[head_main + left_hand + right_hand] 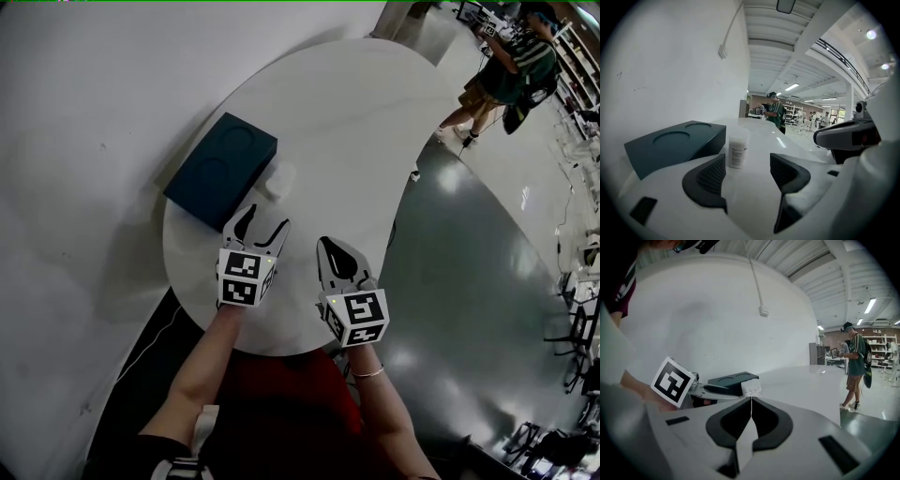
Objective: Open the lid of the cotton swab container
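On the table (375,112), beside the box (220,171), the container (279,179) stands lid-on just ahead of the left gripper (262,221), whose jaws gape empty, while the right gripper (324,244) is clenched on nothing; an off-centre jaw could topple it.
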Tool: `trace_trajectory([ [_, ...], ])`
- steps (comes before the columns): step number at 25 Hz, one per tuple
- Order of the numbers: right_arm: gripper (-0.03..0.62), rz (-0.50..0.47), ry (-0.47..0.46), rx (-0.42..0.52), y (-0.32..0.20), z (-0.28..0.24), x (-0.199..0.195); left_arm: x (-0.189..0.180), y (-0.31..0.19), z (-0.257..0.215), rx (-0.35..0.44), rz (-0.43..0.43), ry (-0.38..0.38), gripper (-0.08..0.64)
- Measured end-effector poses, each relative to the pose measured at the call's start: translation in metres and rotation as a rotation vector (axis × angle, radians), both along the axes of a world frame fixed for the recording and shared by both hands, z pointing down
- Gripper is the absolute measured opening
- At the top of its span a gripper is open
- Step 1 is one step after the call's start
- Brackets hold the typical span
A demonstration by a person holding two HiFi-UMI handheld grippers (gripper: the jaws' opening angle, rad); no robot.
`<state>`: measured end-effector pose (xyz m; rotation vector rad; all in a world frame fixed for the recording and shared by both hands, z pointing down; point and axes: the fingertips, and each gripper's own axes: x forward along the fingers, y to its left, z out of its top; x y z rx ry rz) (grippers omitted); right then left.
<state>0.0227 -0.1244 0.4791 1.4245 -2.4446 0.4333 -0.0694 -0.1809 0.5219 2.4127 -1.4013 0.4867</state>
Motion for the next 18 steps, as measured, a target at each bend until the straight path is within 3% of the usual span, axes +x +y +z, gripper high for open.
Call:
trace_trajectory([
  [18, 0.017, -0.024, -0.013, -0.059, -0.02, 0.026, 0.008, 0.005, -0.043, 0.027, -0.033, -0.015, -0.069, 0.276],
])
